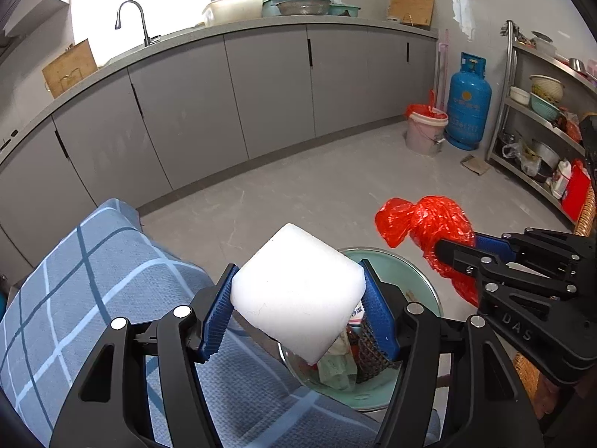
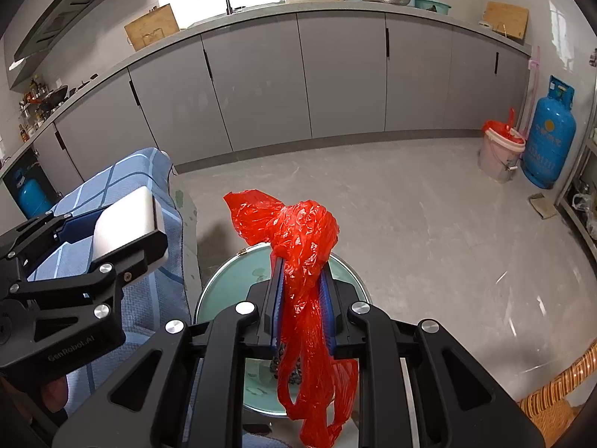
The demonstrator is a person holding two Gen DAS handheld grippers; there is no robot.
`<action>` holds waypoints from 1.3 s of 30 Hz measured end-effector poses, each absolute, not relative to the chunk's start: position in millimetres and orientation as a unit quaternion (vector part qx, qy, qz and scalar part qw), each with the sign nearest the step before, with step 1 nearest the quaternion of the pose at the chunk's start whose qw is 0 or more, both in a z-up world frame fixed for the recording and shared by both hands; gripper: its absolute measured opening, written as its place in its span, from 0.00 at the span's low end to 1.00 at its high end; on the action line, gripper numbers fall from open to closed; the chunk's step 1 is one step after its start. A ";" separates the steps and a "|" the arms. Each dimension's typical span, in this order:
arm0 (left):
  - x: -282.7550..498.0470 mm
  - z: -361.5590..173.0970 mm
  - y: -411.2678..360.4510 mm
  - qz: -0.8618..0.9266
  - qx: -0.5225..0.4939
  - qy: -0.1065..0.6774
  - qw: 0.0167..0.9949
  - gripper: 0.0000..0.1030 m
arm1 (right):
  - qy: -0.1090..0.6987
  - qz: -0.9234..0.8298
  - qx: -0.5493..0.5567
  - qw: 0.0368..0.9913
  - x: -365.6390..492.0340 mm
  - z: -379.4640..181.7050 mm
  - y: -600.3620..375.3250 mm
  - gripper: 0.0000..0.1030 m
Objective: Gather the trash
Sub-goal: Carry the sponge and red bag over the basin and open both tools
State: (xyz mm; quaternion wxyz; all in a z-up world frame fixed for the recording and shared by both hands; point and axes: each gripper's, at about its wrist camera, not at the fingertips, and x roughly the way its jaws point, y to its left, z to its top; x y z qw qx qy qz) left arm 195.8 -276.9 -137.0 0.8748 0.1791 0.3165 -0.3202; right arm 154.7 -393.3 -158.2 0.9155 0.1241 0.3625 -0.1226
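Note:
My left gripper [image 1: 298, 291] is shut on a white foam block [image 1: 296, 293], held above the edge of a green bin [image 1: 418, 272] that holds several pieces of trash. The block also shows in the right wrist view [image 2: 127, 220]. My right gripper [image 2: 302, 298] is shut on a crumpled red plastic bag [image 2: 298, 239], held over the same green bin [image 2: 231, 283]. In the left wrist view the red bag [image 1: 425, 224] and right gripper [image 1: 459, 252] sit to the right of the block.
A blue checked cloth [image 1: 93, 291] covers a surface at left. Grey cabinets [image 1: 261, 86] line the back. A pink bucket with a red liner [image 1: 425, 127] and a blue gas cylinder [image 1: 468, 100] stand far right, next to a metal shelf [image 1: 541, 127]. A wicker edge [image 2: 552, 392] is at lower right.

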 end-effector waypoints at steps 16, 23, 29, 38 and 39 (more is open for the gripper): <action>196.6 -152.4 -285.0 -0.334 0.184 0.328 0.864 0.62 | 0.371 -0.130 0.128 0.910 162.0 -166.2 -397.3 0.19; 198.4 -157.7 -284.1 -0.333 0.180 0.331 0.864 0.71 | 0.367 -0.124 0.140 0.911 162.7 -169.3 -398.6 0.23; 196.9 -156.9 -281.9 -0.331 0.178 0.331 0.866 0.85 | 0.352 -0.121 0.155 0.915 158.0 -166.1 -401.4 0.48; 191.2 -150.9 -273.3 -0.317 0.187 0.323 0.872 0.91 | 0.331 -0.124 0.164 0.921 145.6 -151.9 -402.5 0.57; 190.9 -149.8 -272.1 -0.316 0.186 0.323 0.873 0.91 | 0.330 -0.123 0.163 0.921 145.1 -150.7 -402.2 0.57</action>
